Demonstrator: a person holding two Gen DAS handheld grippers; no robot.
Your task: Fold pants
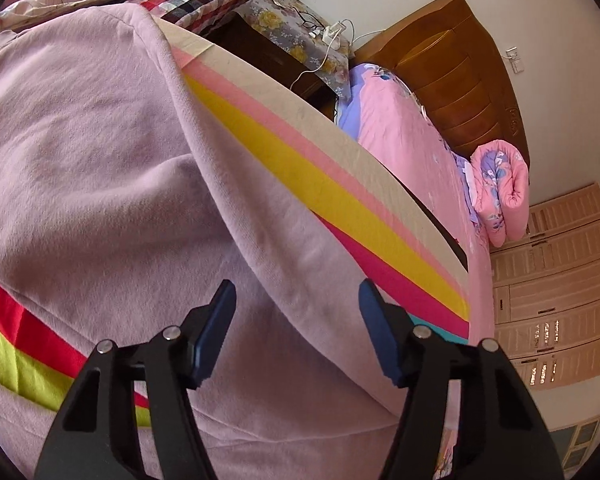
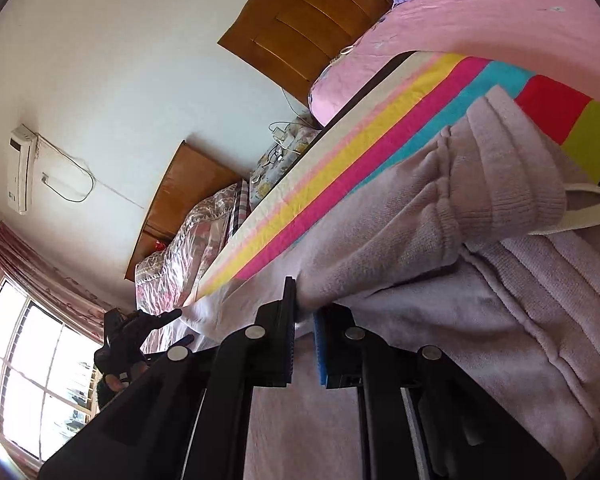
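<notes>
Lilac fleece pants [image 1: 100, 168] lie spread over a striped mat [image 1: 300, 176] on a board. In the left wrist view a folded edge of a leg runs diagonally between the fingers of my left gripper [image 1: 297, 296], which stands open just above the cloth without pressing it. In the right wrist view the pants [image 2: 460, 320] show a ribbed waistband [image 2: 512, 184] doubled over, with a white drawstring [image 2: 592, 208] at the right. My right gripper [image 2: 305, 314] is shut on a fold of the pants' near edge. The left gripper [image 2: 148, 324] appears small at the far left end of the cloth.
A pink bed [image 1: 404, 136] with a wooden headboard [image 1: 460, 80] lies beyond the mat, a rolled pink quilt [image 1: 500, 188] on it. A nightstand with cables [image 1: 300, 40] stands between two beds. A window [image 2: 32, 360] and a wall air conditioner [image 2: 20, 168] are at the left.
</notes>
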